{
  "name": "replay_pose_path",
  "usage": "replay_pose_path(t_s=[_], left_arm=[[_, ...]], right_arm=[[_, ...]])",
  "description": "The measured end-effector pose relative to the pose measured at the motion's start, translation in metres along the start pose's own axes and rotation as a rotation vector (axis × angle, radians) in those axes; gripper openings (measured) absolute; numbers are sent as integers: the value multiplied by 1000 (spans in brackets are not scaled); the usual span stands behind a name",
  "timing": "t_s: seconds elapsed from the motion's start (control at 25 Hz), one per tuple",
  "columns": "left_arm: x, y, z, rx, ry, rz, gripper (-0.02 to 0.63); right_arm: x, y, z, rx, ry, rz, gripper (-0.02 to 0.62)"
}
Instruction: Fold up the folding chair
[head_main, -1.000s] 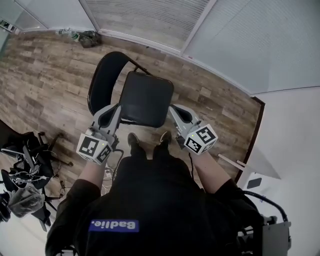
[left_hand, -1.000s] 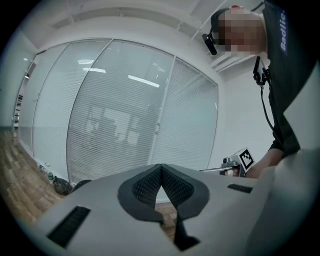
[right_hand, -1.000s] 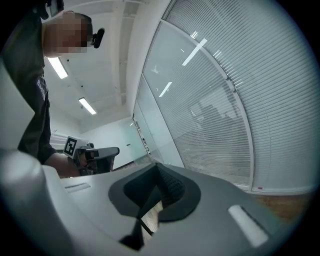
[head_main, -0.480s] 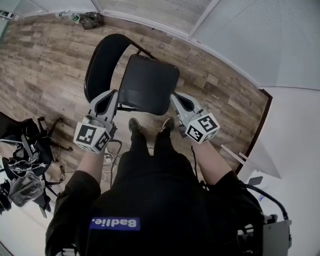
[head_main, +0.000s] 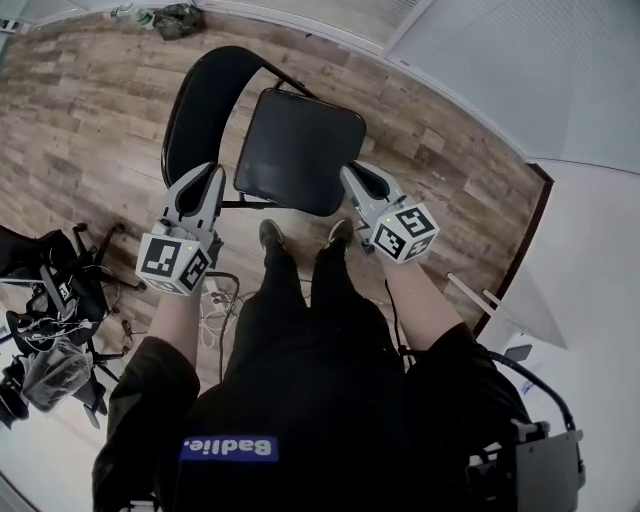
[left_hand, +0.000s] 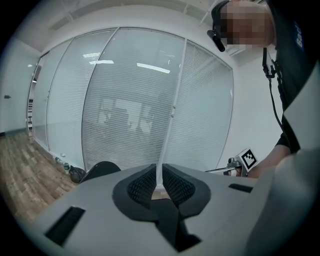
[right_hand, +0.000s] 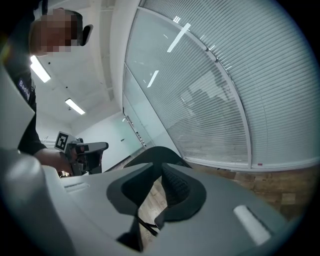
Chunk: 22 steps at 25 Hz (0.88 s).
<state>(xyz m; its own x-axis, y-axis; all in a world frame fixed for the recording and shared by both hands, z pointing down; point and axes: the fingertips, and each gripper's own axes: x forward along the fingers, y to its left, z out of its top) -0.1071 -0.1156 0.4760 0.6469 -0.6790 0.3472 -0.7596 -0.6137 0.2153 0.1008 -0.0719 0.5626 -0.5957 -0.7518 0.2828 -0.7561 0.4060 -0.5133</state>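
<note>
Folding chair (head_main: 298, 150) unfolded; shirt label (head_main: 228, 449) reads "Badlie."

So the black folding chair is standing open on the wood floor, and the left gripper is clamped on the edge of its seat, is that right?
Not quite. The left gripper holds nothing: the left gripper view shows its jaws together, with only the window behind them. The rest is right: the black folding chair stands open on the wood floor.
</note>
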Motion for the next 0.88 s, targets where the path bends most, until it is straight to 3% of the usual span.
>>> replay_pose_path(t_s=[0.44, 0.88], left_arm=[[19, 32, -33, 4, 96, 41, 125], [3, 87, -43, 36, 130, 160, 197]], right_arm=[[21, -50, -64, 82, 66, -52, 84], [45, -102, -133, 180, 153, -100, 195]])
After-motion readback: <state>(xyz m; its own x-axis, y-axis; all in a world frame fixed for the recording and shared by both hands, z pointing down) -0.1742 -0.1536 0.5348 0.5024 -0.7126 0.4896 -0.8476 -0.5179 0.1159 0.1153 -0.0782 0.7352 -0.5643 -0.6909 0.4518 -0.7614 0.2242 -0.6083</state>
